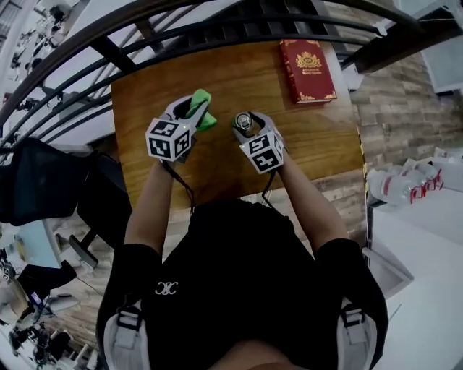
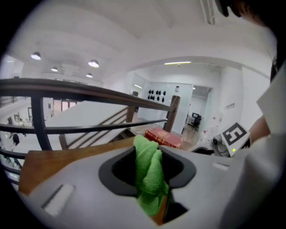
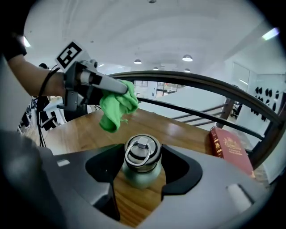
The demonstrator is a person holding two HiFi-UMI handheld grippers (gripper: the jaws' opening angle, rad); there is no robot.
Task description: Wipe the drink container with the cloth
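A green cloth (image 1: pixel 205 108) hangs bunched between the jaws of my left gripper (image 1: pixel 194 112), which is shut on it above the wooden table (image 1: pixel 239 79). In the left gripper view the cloth (image 2: pixel 146 156) fills the gap between the jaws. A small metal drink container (image 1: pixel 244 121) with a ring-handled lid stands upright on the table, and my right gripper (image 1: pixel 246 127) is shut on it. In the right gripper view the container (image 3: pixel 142 157) sits between the two jaws, while the cloth (image 3: pixel 117 105) hangs a little to its upper left, apart from it.
A red book (image 1: pixel 307 70) lies flat at the table's far right corner. A dark curved railing (image 1: pixel 217 22) runs just beyond the table's far edge. Black chairs (image 1: pixel 43 181) stand on the left, and a white counter with bottles (image 1: pixel 405 184) on the right.
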